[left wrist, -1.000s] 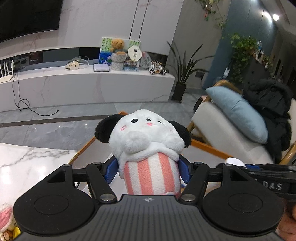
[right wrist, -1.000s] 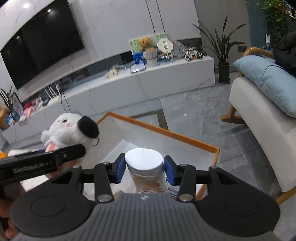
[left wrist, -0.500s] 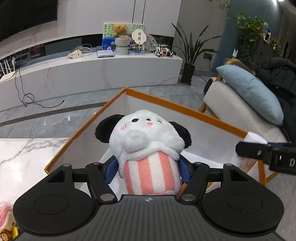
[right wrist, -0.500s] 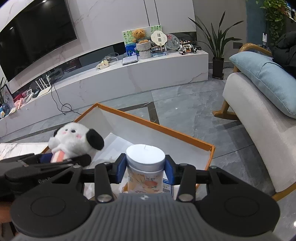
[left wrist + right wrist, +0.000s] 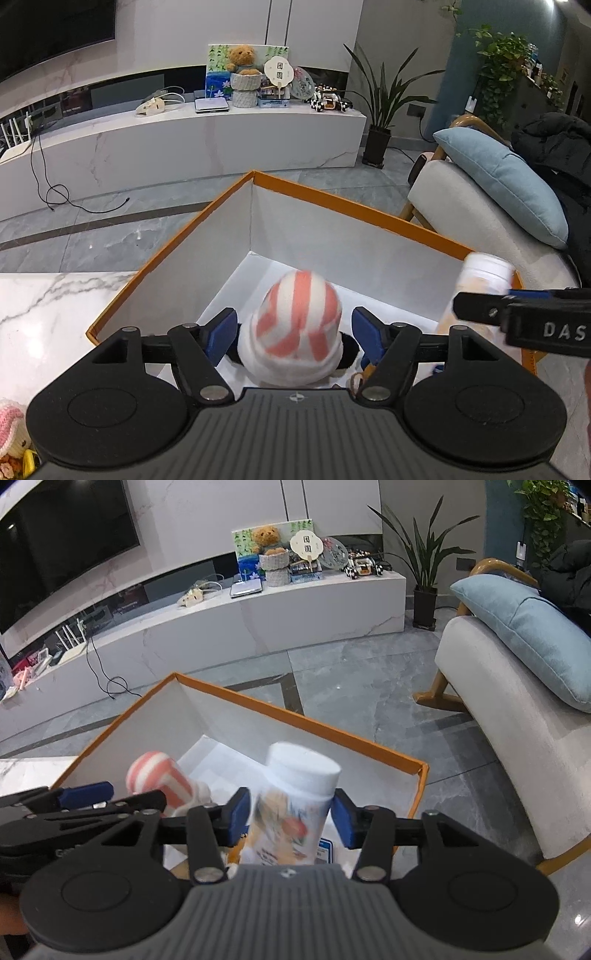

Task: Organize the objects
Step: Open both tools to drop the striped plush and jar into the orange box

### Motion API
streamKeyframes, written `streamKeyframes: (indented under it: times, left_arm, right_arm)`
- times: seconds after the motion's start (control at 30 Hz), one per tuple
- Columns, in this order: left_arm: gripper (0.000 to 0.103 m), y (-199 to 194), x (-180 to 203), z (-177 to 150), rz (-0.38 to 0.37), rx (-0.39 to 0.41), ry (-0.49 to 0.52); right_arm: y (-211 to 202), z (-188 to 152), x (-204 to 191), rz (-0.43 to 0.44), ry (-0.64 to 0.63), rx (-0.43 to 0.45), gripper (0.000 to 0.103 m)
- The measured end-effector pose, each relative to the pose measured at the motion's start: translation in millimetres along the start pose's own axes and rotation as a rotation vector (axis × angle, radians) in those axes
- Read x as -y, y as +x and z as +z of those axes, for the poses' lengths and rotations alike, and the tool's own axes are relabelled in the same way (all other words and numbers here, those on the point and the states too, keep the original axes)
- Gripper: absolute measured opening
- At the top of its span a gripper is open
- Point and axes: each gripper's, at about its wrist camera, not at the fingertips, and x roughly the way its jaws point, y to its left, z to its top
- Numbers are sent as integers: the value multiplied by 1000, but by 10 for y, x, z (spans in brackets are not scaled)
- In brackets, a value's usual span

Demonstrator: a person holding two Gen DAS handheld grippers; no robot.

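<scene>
Both my jaws are letting go over the orange-rimmed box.

My left gripper is opening: the blue pads stand clear of the striped plush toy, which tips head-down between them at lower centre, over the white floor of the box. My right gripper is opening too, pads just off the blurred white-capped bottle, tilted inside the box at centre frame.

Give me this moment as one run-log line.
left gripper: opening, plush toy loose between pads, tipping head-down | right gripper: opening, white-capped bottle free, tilting | both over orange-rimmed box | phase: release
</scene>
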Motion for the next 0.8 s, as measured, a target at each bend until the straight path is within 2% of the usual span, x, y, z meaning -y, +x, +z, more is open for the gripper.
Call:
streamKeyframes:
  times: [0.1,0.23,0.63,0.8]
  left_arm:
    - [81,-11,15,-12,-4,-4,5]
    - [81,-32,19,-29,-2,-3,7]
    - [81,-208,-81,5,-7,45,-23]
    - [81,-371,-199,-45,-11,76,-32]
  right_arm:
    - [-1,-16,-21,-3,1,1,68]
    - [-48,-11,-16,7,15,39,76]
    - [-163,-17,-113,23,-22,121,76]
    - [-255,-26,-172,54,-46,159,76]
